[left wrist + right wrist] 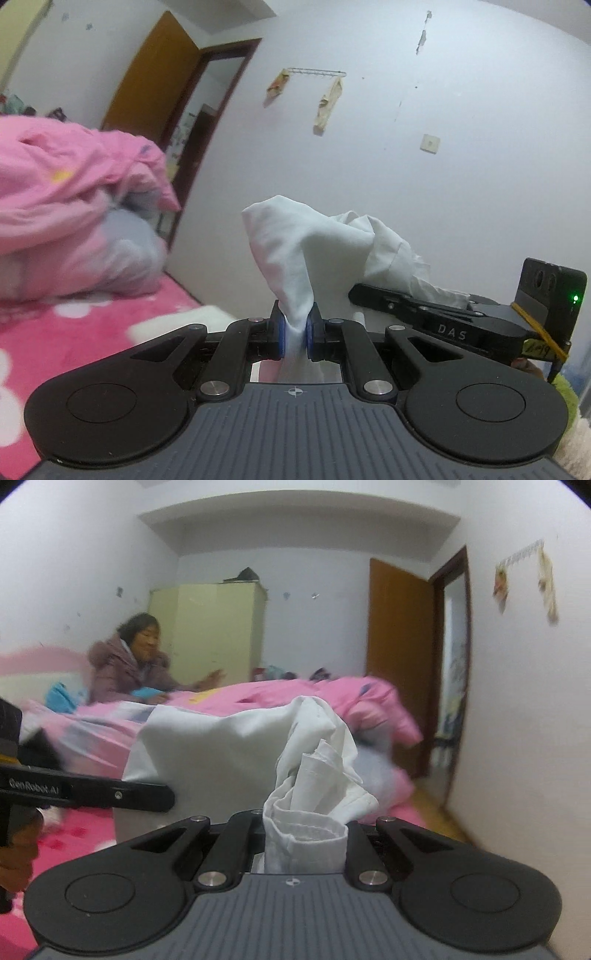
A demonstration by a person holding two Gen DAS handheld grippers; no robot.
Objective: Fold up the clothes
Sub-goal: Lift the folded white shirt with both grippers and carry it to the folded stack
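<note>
Pink bed sheet (74, 332) — white walls (443, 166), orange door (155, 74).

White walls (461, 129), open wooden door (397, 635), pale wardrobe (210, 631)

Garment (295, 236) hangs between both grippers, above the bed (92, 325). Quilt heap (66, 206) lies left. A person (129, 664) sits behind it, seemingly on the bed.

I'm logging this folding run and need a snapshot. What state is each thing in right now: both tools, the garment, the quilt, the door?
Left tool: shut on the white garment.
Right tool: shut on the white garment, pads hidden by cloth.
White garment: bunched, unfolded, held up between both tools.
Pink quilt: heaped, rumpled on the bed.
Door: open.
Wardrobe: doors closed.
</note>
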